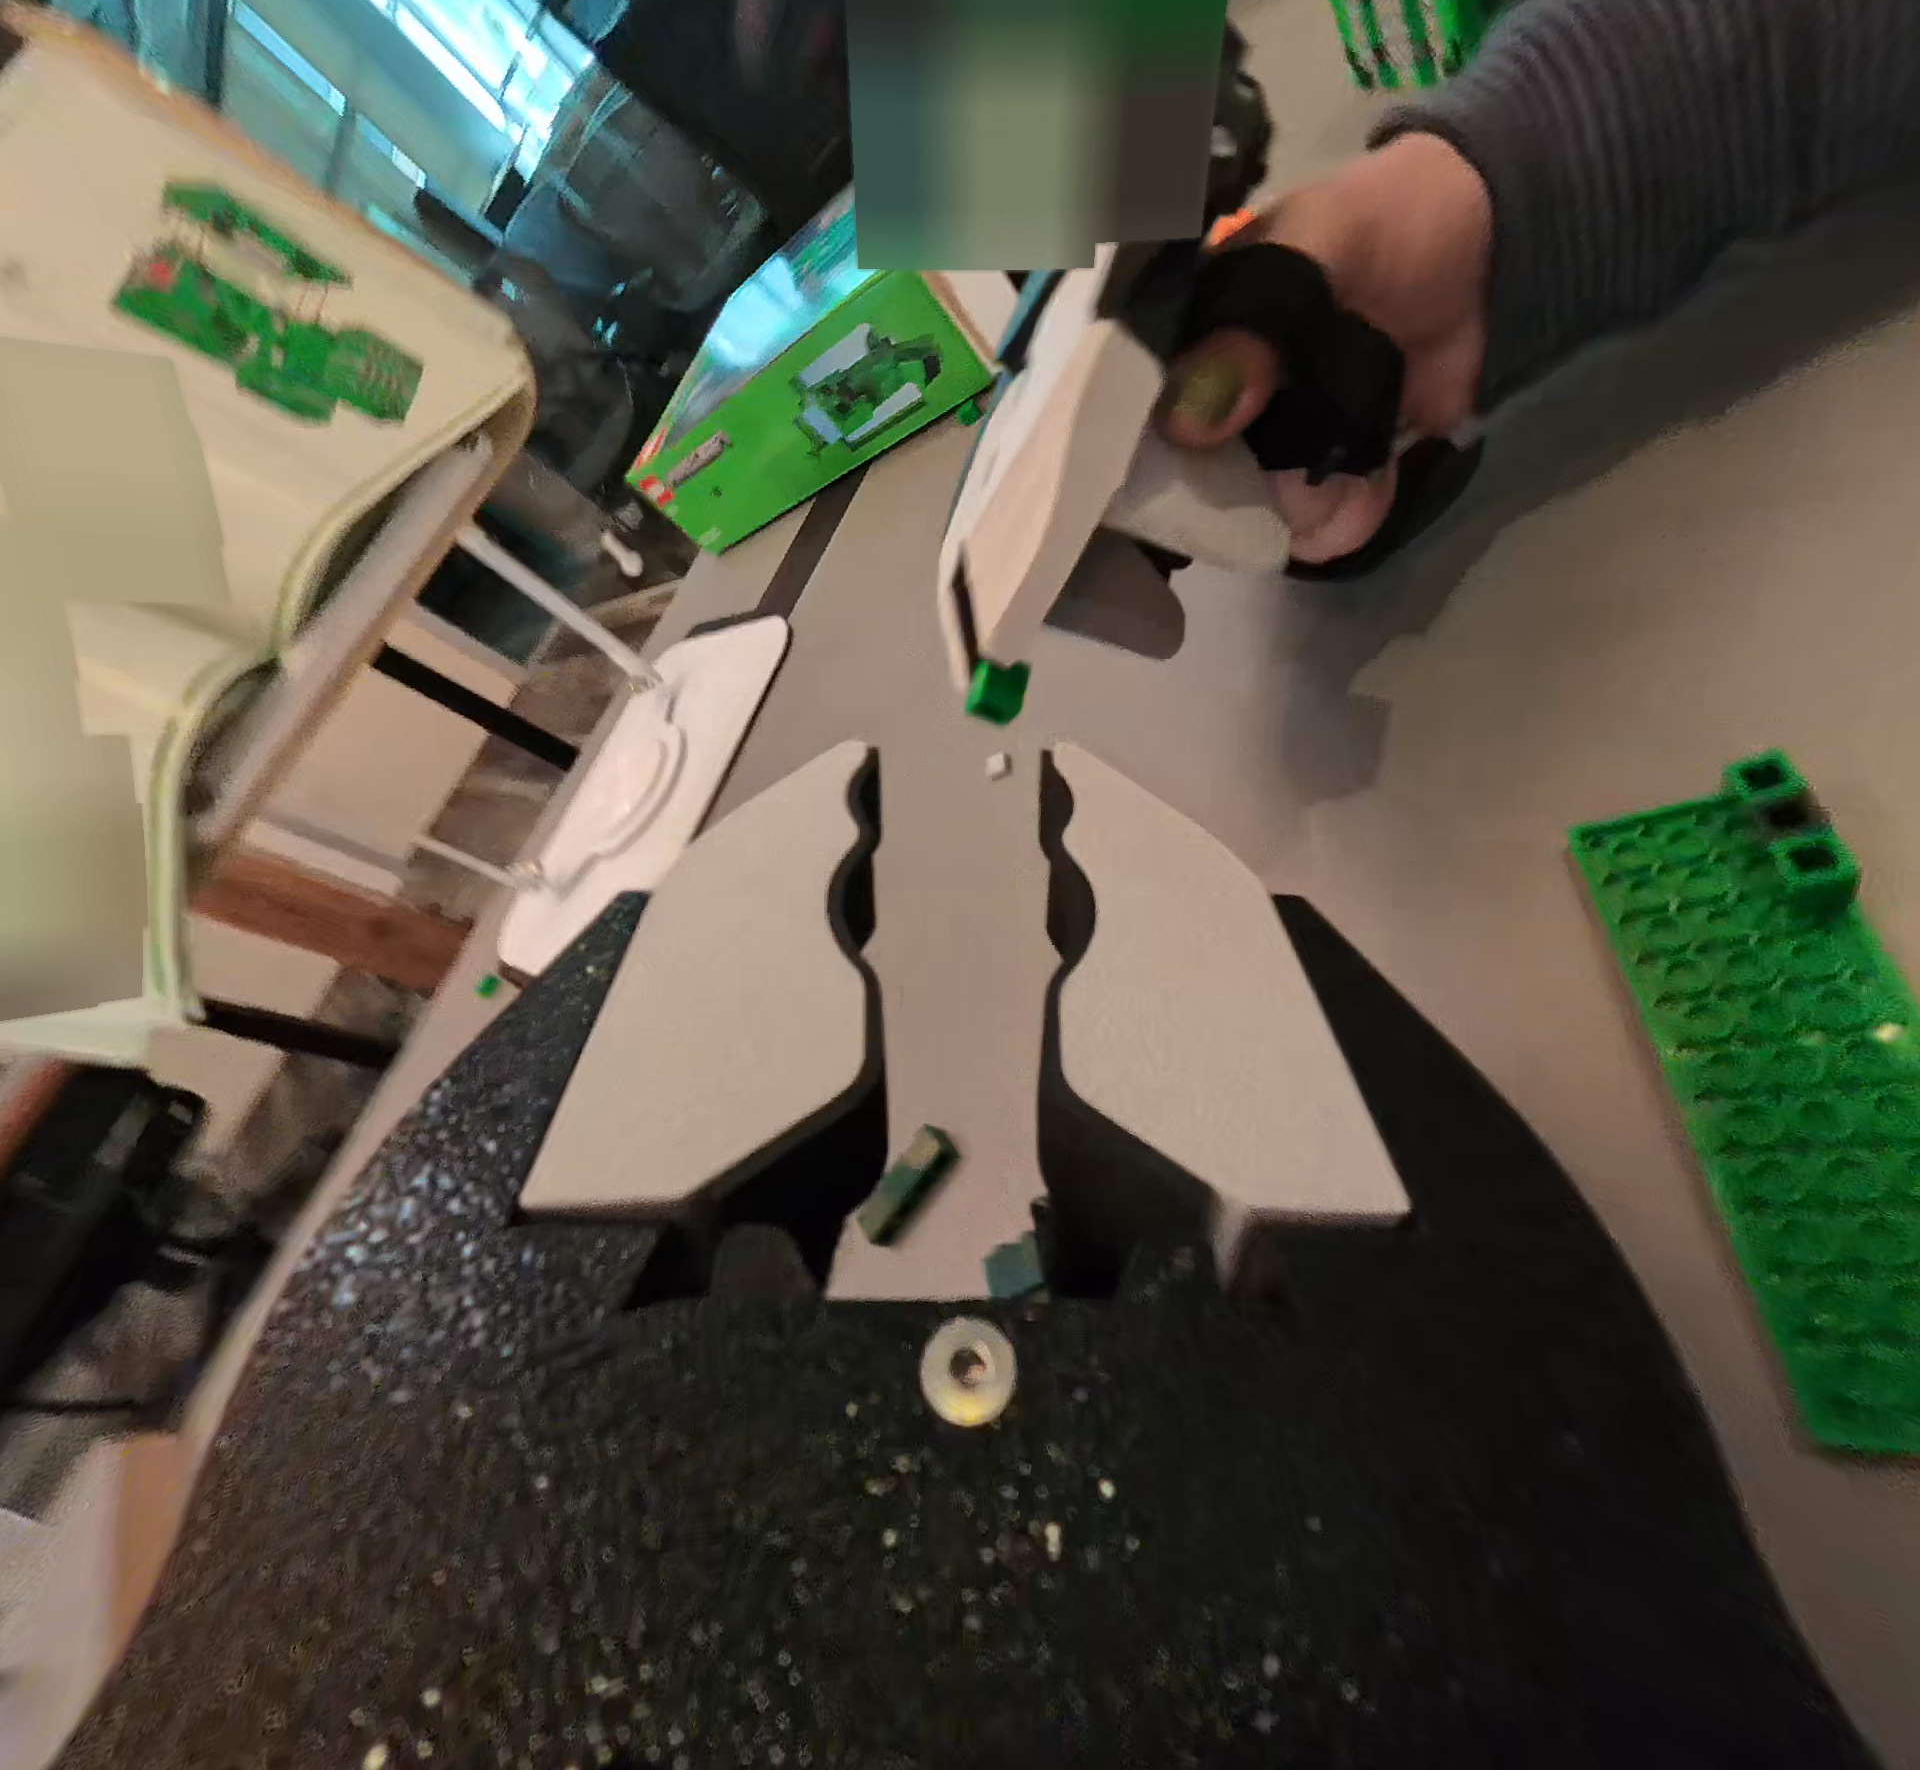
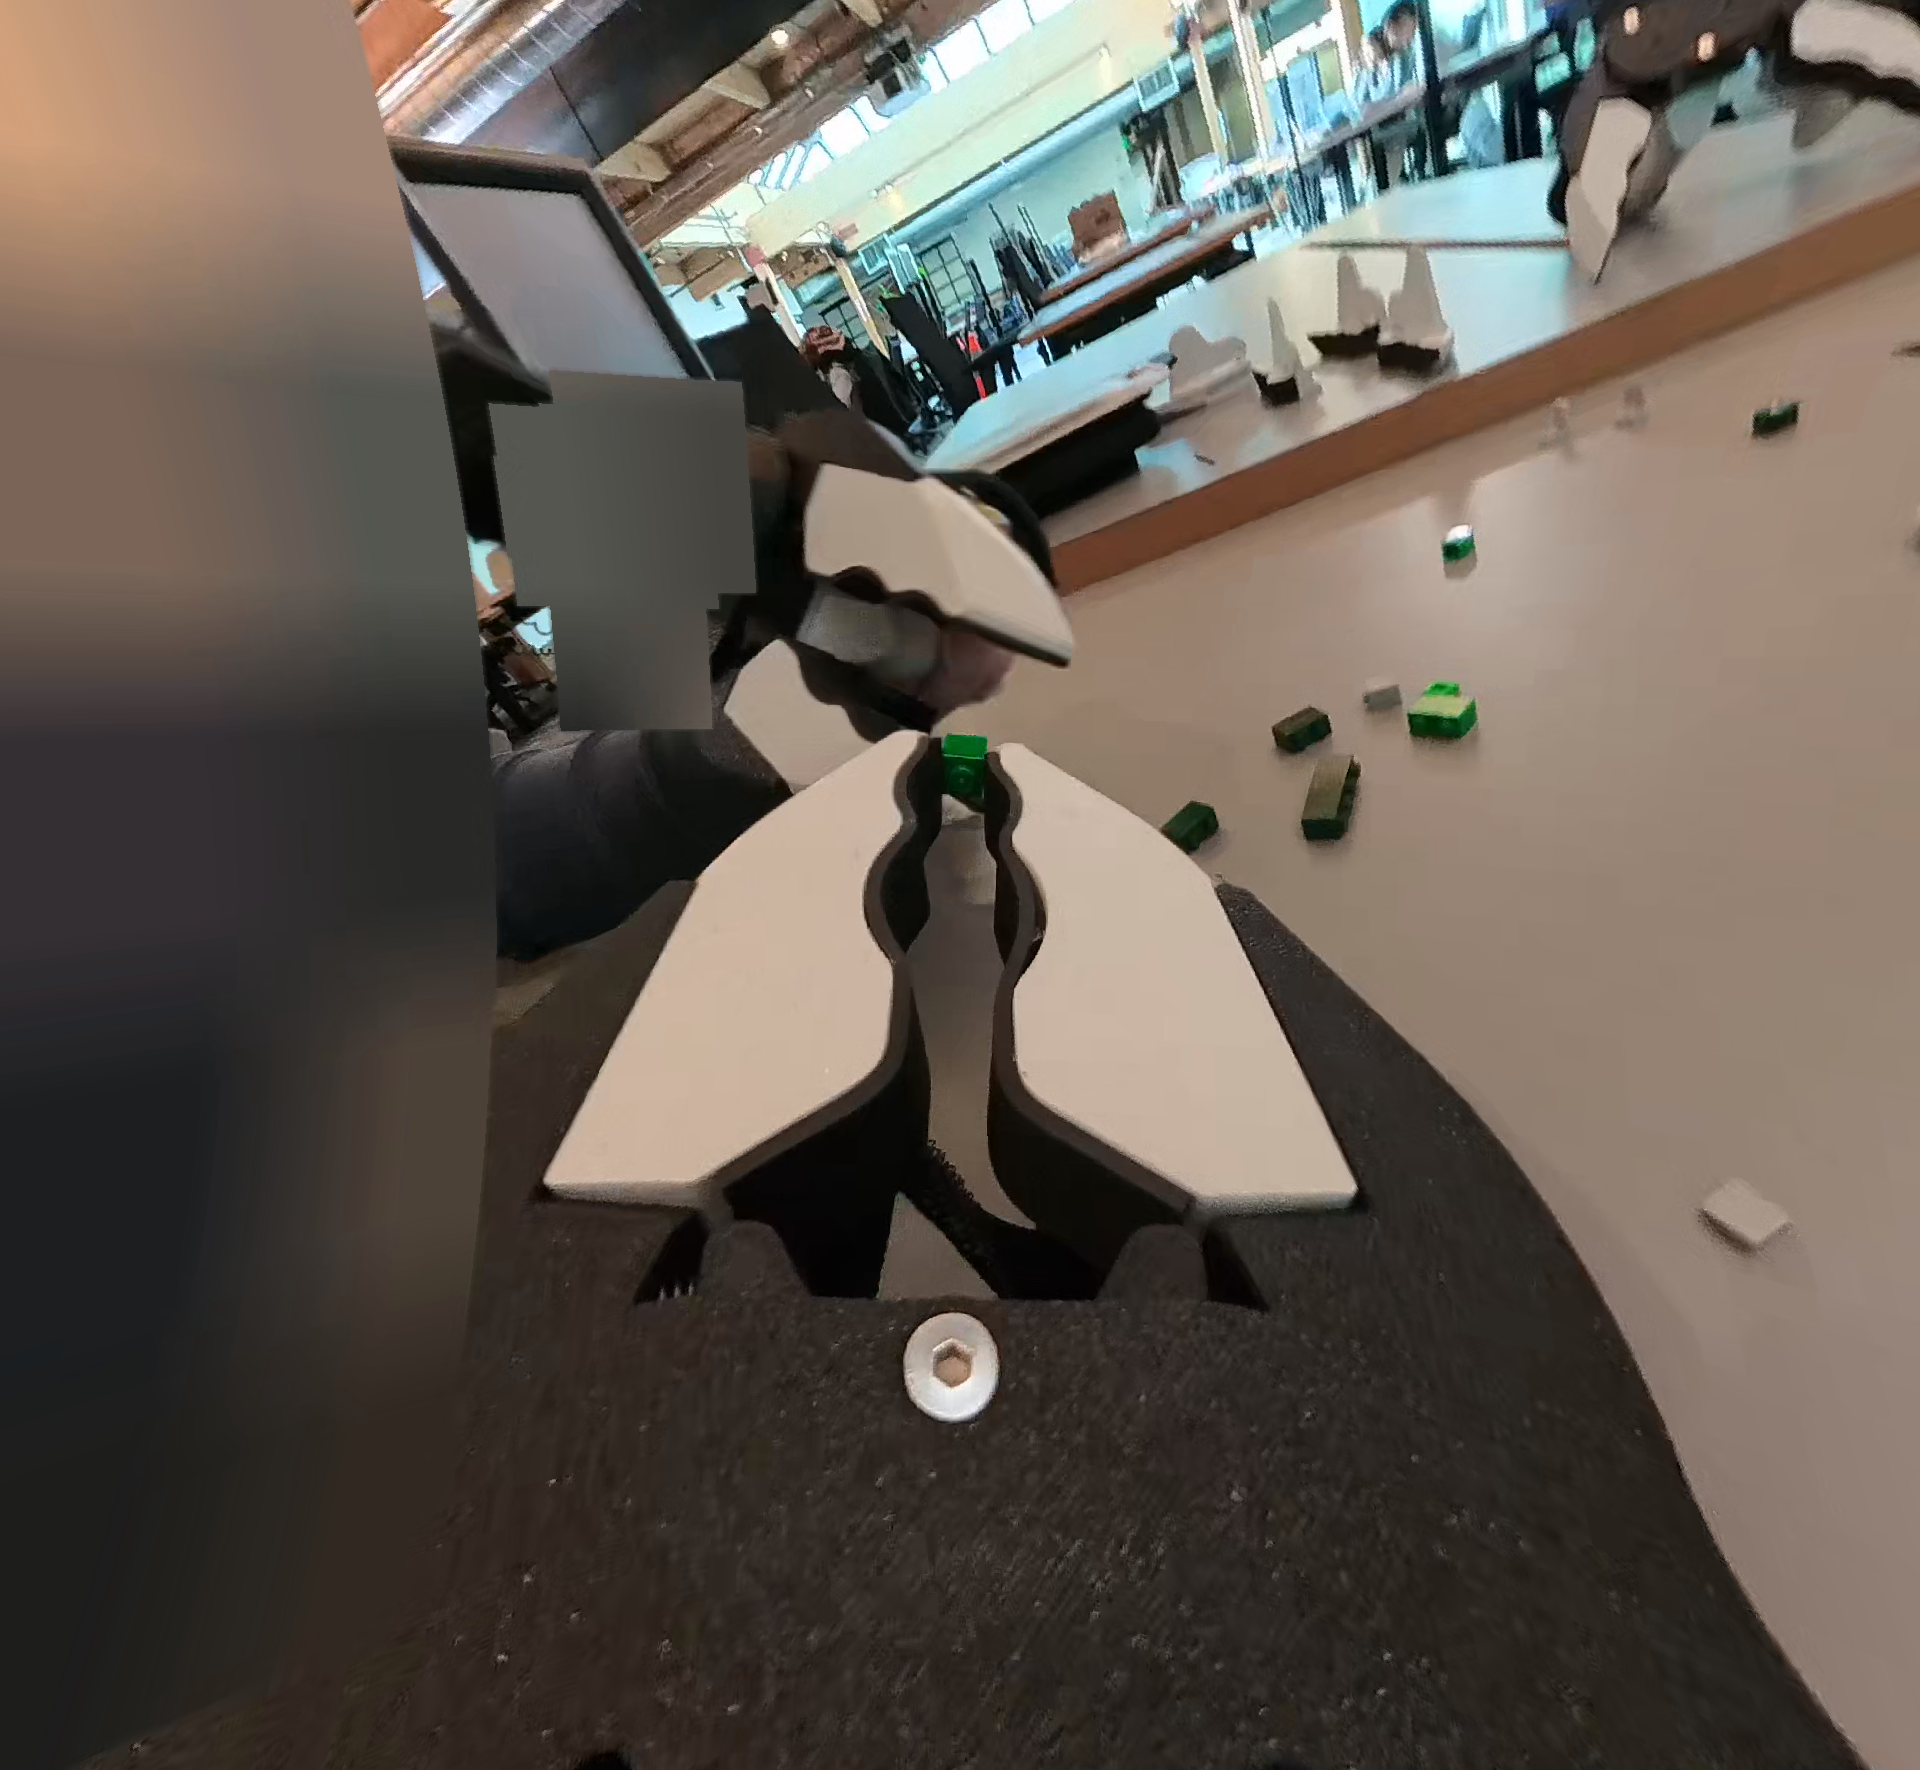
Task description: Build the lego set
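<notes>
You had the right gripper pinching the small green square lego brick at its tips, clear of the table, likely for placing. Left gripper sat open, empty; green studded lego baseplate lay at its 3 o'clock.

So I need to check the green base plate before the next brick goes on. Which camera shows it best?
The left wrist view: the green base plate lies flat on the table at right, blurred, with a few blocks on its far corner. The right wrist view does not show it, only loose bricks.
</notes>
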Demonstrator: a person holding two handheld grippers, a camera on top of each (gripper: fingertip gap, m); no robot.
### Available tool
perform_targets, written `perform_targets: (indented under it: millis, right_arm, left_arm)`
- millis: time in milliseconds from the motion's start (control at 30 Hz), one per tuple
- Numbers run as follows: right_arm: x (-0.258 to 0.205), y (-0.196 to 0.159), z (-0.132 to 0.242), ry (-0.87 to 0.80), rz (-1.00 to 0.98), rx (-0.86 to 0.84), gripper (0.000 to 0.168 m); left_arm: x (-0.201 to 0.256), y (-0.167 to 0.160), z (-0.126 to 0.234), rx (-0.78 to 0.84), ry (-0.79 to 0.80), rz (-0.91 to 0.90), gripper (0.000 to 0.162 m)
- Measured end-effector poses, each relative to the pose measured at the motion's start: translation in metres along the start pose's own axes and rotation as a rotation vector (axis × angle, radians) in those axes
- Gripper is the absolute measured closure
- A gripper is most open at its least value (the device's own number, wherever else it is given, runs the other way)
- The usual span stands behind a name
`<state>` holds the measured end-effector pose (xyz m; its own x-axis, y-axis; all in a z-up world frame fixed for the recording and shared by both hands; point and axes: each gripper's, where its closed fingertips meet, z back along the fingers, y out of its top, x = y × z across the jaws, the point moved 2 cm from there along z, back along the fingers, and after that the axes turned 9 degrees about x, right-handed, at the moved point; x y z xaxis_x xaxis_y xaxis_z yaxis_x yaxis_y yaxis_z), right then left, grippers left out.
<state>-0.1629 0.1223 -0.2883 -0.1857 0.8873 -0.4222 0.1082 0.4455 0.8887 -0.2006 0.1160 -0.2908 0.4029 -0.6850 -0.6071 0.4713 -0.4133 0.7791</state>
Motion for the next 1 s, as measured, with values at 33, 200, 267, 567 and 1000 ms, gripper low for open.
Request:
perform_targets:
  millis: [33, 200, 267, 567, 1000]
  right_arm:
    - [-0.003, 0.003, 0.003, 0.023, 0.046, 0.017, 0.161]
    - [-0.032, 0.013, 0.010, 0.189, 0.288, 0.140, 0.161]
    - [-0.036, 0.014, 0.010, 0.228, 0.271, 0.178, 0.161]
    - [-0.037, 0.009, 0.005, 0.239, 0.294, 0.145, 0.161]
    - [-0.028, -0.001, 0.007, 0.170, 0.293, 0.025, 0.159]
  left_arm:
    - [-0.001, -0.001, 0.002, 0.009, 0.016, 0.083, 0.129]
    - [0.016, 0.019, 0.000, 0.222, -0.101, 0.525, 0.128]
    - [0.016, 0.032, 0.001, 0.331, -0.144, 0.628, 0.132]
    - [0.019, 0.042, 0.002, 0.431, -0.203, 0.707, 0.155]
    - [0.020, 0.031, 0.003, 0.307, -0.217, 0.650, 0.155]
